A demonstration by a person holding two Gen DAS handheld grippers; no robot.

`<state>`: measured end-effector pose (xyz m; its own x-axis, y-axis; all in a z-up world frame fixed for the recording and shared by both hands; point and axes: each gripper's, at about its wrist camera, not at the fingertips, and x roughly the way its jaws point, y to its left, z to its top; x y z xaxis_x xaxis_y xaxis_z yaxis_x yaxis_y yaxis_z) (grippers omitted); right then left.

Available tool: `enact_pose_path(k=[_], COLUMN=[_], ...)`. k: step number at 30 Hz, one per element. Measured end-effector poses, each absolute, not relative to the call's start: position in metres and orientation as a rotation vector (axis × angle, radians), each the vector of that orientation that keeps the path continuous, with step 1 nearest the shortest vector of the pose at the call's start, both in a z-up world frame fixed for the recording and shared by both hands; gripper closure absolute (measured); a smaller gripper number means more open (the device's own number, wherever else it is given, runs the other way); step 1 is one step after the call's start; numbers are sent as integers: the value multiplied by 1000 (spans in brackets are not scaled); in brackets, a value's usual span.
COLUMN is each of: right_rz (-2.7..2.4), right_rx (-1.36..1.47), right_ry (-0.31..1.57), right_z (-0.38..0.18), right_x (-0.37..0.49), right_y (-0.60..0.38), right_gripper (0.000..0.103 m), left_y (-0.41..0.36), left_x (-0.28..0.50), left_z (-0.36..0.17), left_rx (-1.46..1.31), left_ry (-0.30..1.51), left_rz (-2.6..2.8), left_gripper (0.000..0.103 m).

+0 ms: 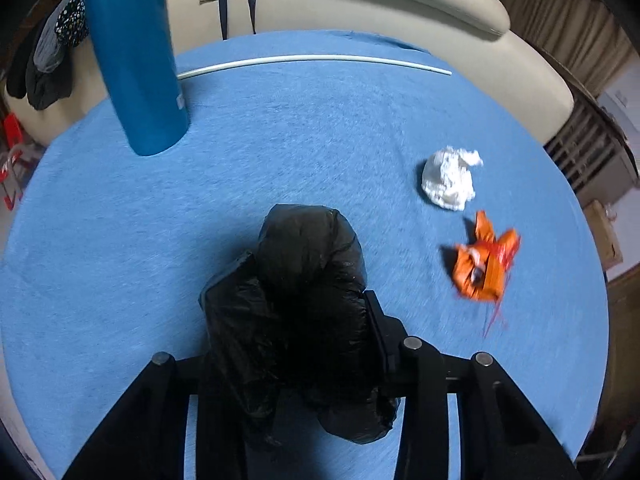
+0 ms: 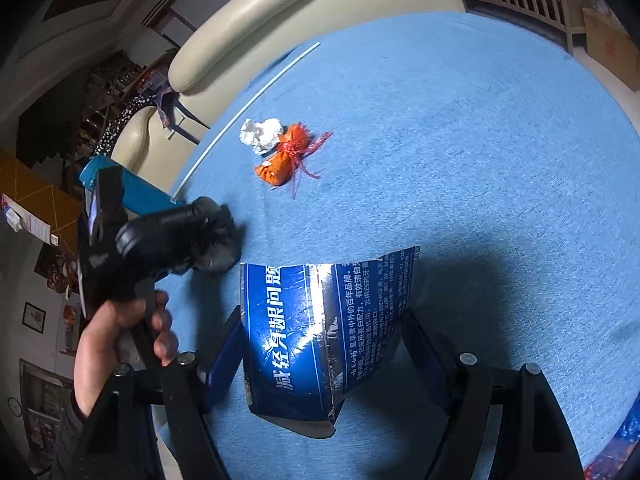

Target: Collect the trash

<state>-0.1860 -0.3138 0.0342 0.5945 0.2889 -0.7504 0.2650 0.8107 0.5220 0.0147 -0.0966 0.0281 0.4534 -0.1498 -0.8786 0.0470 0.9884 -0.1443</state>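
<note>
1. Nearest the left wrist lens, a crumpled black plastic bag [image 1: 304, 304] is bulging between the fingers of the left gripper [image 1: 296, 300]; the jaws are standing close together and pressing on the plastic, so I judge this bag is clamped
2. Nearest the right wrist lens, a blue printed carton [image 2: 320, 336], torn open at its far end, is sitting between the right gripper [image 2: 324, 332] fingers, which are standing wide; whether the pads are actually squeezing its sides is not something I can tell, though the carton is filling the gap
3. The loose trash is lying on the blue tablecloth [image 1: 280, 128]: a crumpled white tissue [image 1: 450, 178] and, just beside it, an orange wrapper [image 1: 484, 264] with red string trailing from it
4. From the left fingers both pieces are lying ahead and off to the right, well apart from the bag; the wrapper is the nearer of the two
5. From the right fingers the same pair, tissue [image 2: 262, 134] touching wrapper [image 2: 286, 158], is lying ahead and to the left, with the wrapper's long axis running diagonally
6. A teal bottle [image 1: 132, 60] and a thin white rod [image 1: 312, 62] are standing and lying farther back, clear of the path
7. The person's hand [image 2: 124, 332] is gripping the left tool's handle
</note>
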Motion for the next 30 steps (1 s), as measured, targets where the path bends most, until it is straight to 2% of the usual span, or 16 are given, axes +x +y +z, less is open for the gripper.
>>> enact_pose_path(k=[15,30], right_rz=[-51,-89], right_rx=[488,391], right_ry=[947,942], right_z=[41,44], right_x=[-191,-200], right_y=[-280,-263], right_gripper=[24,24], left_y=[-47,-32], left_x=[-54,-93], left_z=[42,43], left_rx=[-23,-13], left_ry=[1033,995], left_rz=[-179,-227], left_gripper=[63,63])
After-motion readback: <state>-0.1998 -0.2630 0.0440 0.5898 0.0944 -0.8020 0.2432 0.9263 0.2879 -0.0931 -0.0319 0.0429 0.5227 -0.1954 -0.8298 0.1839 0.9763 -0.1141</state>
